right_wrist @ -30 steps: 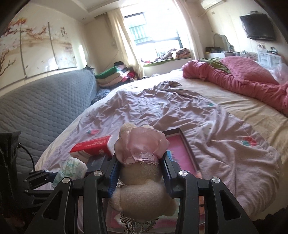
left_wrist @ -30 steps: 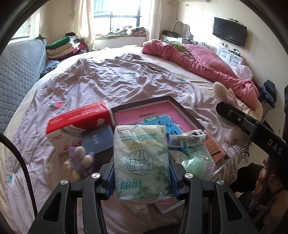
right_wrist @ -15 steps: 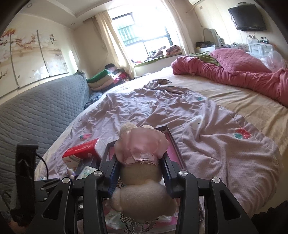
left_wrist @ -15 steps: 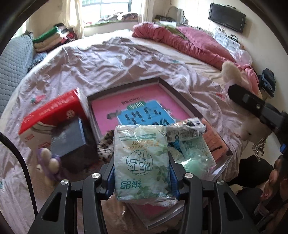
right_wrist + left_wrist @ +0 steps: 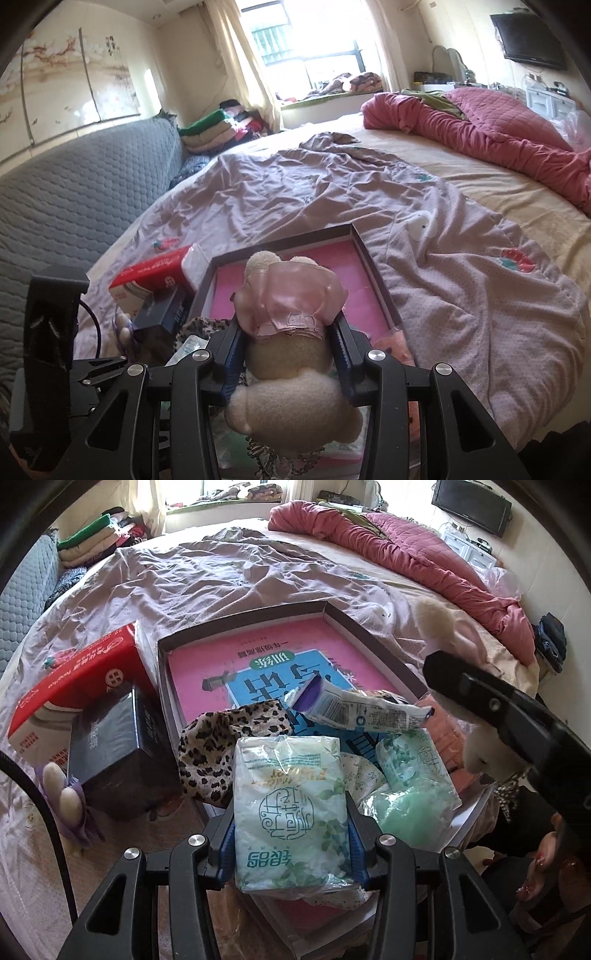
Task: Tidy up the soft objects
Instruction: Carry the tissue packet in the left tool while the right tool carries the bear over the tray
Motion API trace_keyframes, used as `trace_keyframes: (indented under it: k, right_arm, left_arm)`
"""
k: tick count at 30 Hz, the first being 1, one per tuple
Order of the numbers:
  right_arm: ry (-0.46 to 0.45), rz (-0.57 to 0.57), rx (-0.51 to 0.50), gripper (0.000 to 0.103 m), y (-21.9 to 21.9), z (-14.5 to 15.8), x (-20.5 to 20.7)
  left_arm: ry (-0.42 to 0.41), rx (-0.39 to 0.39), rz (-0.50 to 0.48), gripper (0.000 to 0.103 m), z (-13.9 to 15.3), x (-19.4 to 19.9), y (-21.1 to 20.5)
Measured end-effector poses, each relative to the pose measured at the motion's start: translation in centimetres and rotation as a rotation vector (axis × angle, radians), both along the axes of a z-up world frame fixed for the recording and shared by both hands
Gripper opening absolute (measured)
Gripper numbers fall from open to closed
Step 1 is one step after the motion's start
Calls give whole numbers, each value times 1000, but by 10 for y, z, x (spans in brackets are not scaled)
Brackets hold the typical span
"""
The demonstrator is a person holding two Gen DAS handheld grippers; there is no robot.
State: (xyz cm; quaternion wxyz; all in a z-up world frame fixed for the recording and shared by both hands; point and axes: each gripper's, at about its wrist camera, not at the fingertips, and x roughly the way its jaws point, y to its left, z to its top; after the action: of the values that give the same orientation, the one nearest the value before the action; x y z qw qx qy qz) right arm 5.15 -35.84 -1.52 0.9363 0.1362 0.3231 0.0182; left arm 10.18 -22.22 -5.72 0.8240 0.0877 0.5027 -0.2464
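My left gripper (image 5: pixel 290 843) is shut on a white-and-green tissue pack (image 5: pixel 290 812), held low over the near end of a dark-rimmed box (image 5: pixel 236 618) with a pink bottom. Inside the box lie a leopard-print cloth (image 5: pixel 218 749), a second green pack (image 5: pixel 413 782) and a purple-and-white sachet (image 5: pixel 354 710). My right gripper (image 5: pixel 288 350) is shut on a cream plush toy in a pink dress (image 5: pixel 291 325), hanging above the same box (image 5: pixel 280 242). In the left wrist view that plush toy (image 5: pixel 439 624) and the right gripper's black arm show at the right.
Left of the box stand a red tissue carton (image 5: pixel 77 686) and a dark box (image 5: pixel 110 749), with a small purple plush (image 5: pixel 62 790) beside them. A crumpled lilac sheet (image 5: pixel 332 192) covers the bed. A red quilt (image 5: pixel 480 136) lies far right, and a grey sofa (image 5: pixel 74 184) runs along the left.
Both grippers have sunk toward the box, each keeping its grip. The left one tipped downward, so the box contents fill more of its view; the right one moved over the box.
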Motion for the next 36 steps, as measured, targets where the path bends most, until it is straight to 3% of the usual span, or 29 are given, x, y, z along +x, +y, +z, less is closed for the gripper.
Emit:
trace_keyframes:
  k: [20, 36]
  right_arm:
    - [94, 35, -27, 49, 13, -41, 25]
    - [76, 36, -40, 55, 16, -37, 24]
  left_arm:
    - [18, -9, 5, 48, -8, 4, 3]
    - [11, -19, 11, 49, -7, 4, 5]
